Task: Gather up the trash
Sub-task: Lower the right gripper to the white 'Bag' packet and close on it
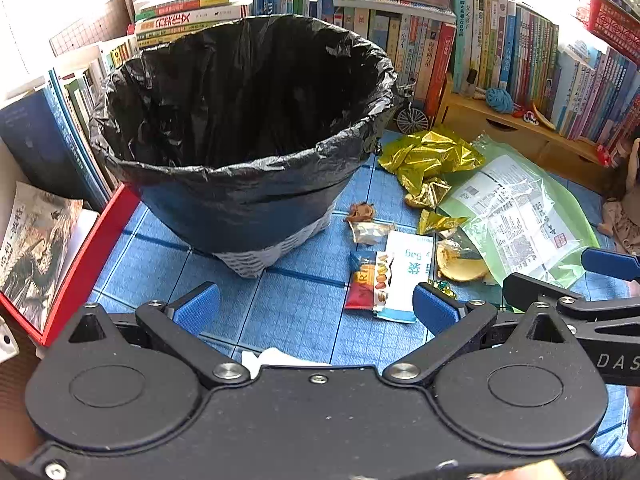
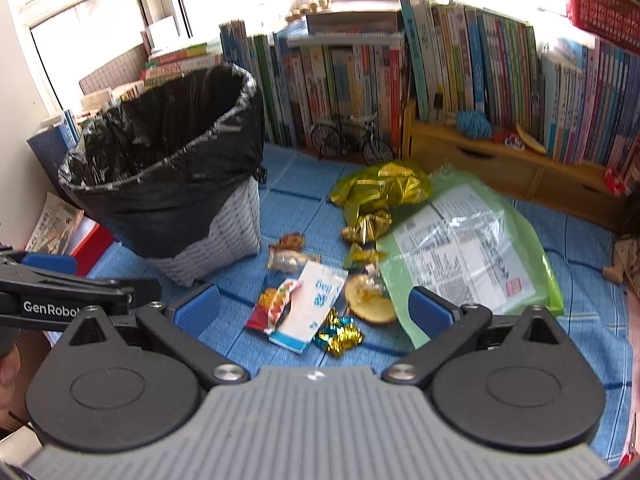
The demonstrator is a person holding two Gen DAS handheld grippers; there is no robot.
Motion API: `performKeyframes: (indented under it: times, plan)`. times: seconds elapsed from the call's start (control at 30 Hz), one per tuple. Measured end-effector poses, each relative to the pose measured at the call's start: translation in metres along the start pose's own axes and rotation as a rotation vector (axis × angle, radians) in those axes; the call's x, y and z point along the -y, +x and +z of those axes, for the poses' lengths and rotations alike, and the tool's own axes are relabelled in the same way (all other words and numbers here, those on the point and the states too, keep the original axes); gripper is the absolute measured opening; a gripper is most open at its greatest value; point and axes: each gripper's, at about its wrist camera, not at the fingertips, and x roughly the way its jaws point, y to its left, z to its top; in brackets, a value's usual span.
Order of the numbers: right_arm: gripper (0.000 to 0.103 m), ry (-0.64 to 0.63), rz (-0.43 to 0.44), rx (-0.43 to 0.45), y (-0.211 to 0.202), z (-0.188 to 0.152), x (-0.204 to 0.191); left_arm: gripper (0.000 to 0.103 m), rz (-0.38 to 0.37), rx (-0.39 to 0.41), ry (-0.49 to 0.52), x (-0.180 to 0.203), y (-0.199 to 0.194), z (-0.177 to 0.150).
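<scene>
A grey woven bin lined with a black bag [image 1: 244,128] [image 2: 168,168] stands on the blue mat, its inside dark. Trash lies to its right: crumpled gold foil [image 1: 430,156] [image 2: 380,190], a large green plastic bag with a printed label [image 1: 520,216] [image 2: 468,256], a white and blue packet [image 1: 404,276] [image 2: 312,308], a red snack wrapper [image 1: 366,280] [image 2: 272,306], a small clear wrapper [image 1: 370,232] [image 2: 288,260] and a gold-blue foil scrap [image 2: 340,334]. My left gripper [image 1: 316,306] is open and empty, in front of the bin. My right gripper [image 2: 316,310] hangs open above the packets.
Rows of upright books [image 1: 500,40] [image 2: 400,80] line the back. A low wooden drawer shelf [image 1: 516,128] [image 2: 500,164] stands at right, with a small model bicycle [image 2: 350,140] beside it. A red-edged box with a magazine [image 1: 48,256] lies at left. White paper [image 1: 276,358] lies under my left gripper.
</scene>
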Motion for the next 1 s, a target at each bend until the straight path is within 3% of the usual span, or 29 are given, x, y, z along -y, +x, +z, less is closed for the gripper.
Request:
performKeyframes:
  times: [0.13, 0.33, 0.5, 0.6, 0.67, 0.8, 1.0]
  plan:
    - [0.103, 0.017, -0.021, -0.001, 0.002, 0.0, 0.003, 0.102, -0.011, 0.05, 0.018, -0.002, -0.004, 0.0]
    - [0.103, 0.047, -0.043, -0.043, 0.016, 0.001, 0.017, 0.097, 0.086, 0.152, 0.059, -0.007, -0.017, 0.002]
    - [0.103, 0.056, -0.061, -0.102, 0.048, -0.009, 0.026, 0.096, 0.093, 0.244, 0.066, -0.014, -0.029, 0.005]
    - [0.103, 0.063, -0.048, -0.099, 0.066, -0.02, 0.026, 0.096, 0.087, 0.251, 0.06, -0.017, -0.03, 0.011]
    - [0.103, 0.06, -0.041, -0.113, 0.081, -0.027, 0.025, 0.087, 0.078, 0.252, 0.075, -0.018, -0.031, 0.013]
    - [0.103, -0.003, -0.077, -0.166, 0.117, -0.038, 0.016, 0.081, 0.051, 0.275, 0.094, -0.019, -0.033, 0.021]
    - [0.103, -0.062, -0.1, -0.232, 0.162, -0.048, 0.009, 0.077, 0.098, 0.323, 0.153, -0.018, -0.033, 0.033]
